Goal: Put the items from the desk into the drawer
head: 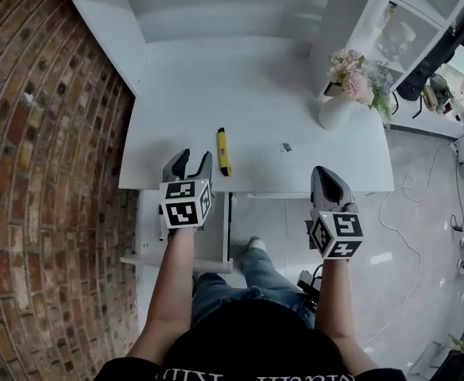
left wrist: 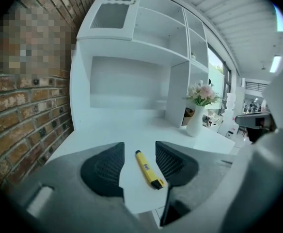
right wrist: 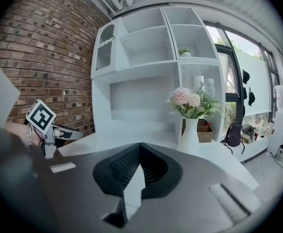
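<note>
Head view showed my left tool [head: 195, 159] released, jaws aimed at the yellow pen [head: 223, 151] on the bench [head: 280, 105], likely my first pick; my right tool [head: 326, 175] hung clenched and empty.

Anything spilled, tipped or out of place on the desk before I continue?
Nothing stands out. The yellow tool lies flat near the front edge of the desk, a small dark item lies apart from it, and the flower vase stands upright.

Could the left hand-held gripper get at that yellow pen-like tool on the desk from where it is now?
Probably yes. The left hand-held gripper has its jaws apart and empty, and the yellow pen-like tool lies just beside it on a bare part of the desk, with nothing between them.
</note>
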